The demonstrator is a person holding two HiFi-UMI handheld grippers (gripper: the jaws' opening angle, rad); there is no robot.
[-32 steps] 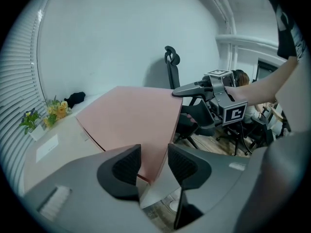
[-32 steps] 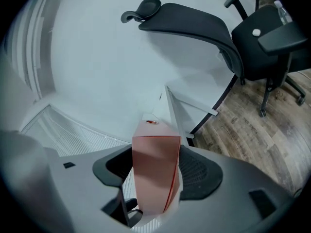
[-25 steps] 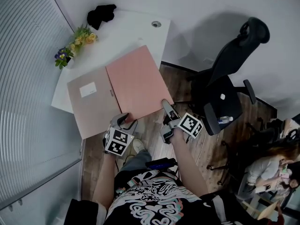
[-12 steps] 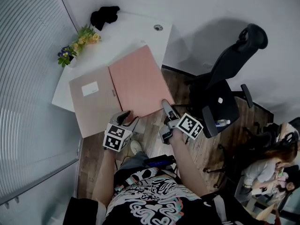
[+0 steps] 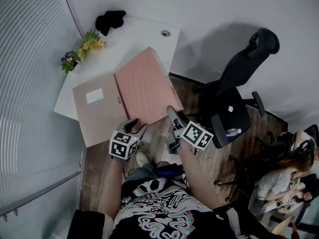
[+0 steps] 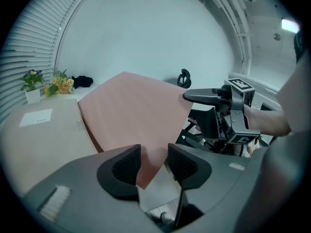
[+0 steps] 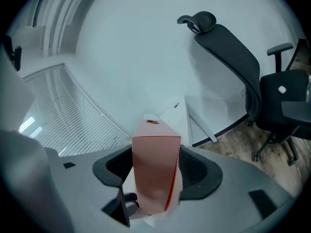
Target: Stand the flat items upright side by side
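Both clamped on near edge of pink folder (image 5: 144, 86): left hand-held gripper (image 5: 133, 127), right hand-held gripper (image 5: 172, 114); length toward far bench (image 5: 144, 31) edge.

Both bare forearms (image 5: 195, 173) reach forward, side by side. The grey plastic left claw (image 5: 132, 126) and right claw (image 5: 172, 113), angled slightly downward with marker cubes (image 5: 123, 144) facing up, each clamp the near edge of the pink flat binder (image 5: 144, 86).

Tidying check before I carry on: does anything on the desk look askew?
The pink binder is askew: tilted, overhanging the near edge of the white desk, its spine clamped in the right hand-held gripper. The beige folder lies flat.
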